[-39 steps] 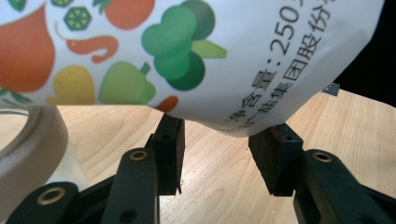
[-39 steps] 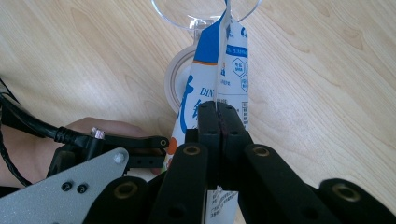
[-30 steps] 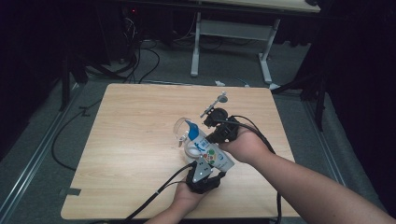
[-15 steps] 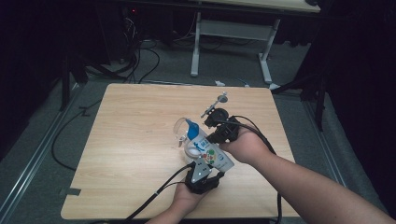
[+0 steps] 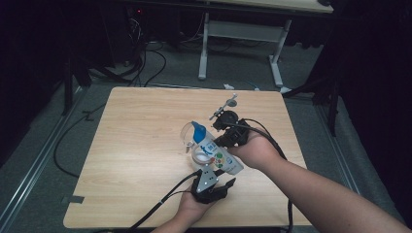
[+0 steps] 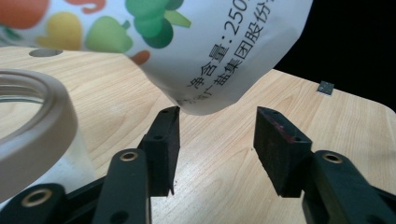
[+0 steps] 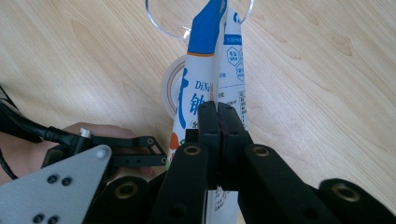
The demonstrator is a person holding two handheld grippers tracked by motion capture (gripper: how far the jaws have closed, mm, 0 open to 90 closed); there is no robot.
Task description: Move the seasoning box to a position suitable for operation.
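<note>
Now my left claw point(image 6: 217, 149) has just been opening; its jaws stand apart under the pouch's point(image 5: 214, 153) near corner, clear of it. My right claw point(image 7: 218, 116) pinches the pouch, tilted over the glass point(image 5: 187, 136) mid-worktop point(image 5: 136, 145); hands unmoved.

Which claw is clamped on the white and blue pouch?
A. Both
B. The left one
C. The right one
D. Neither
C: in the right gripper view the right claw pinches the pouch flat, while the left claw stands open below the pouch's bottom corner.
</note>
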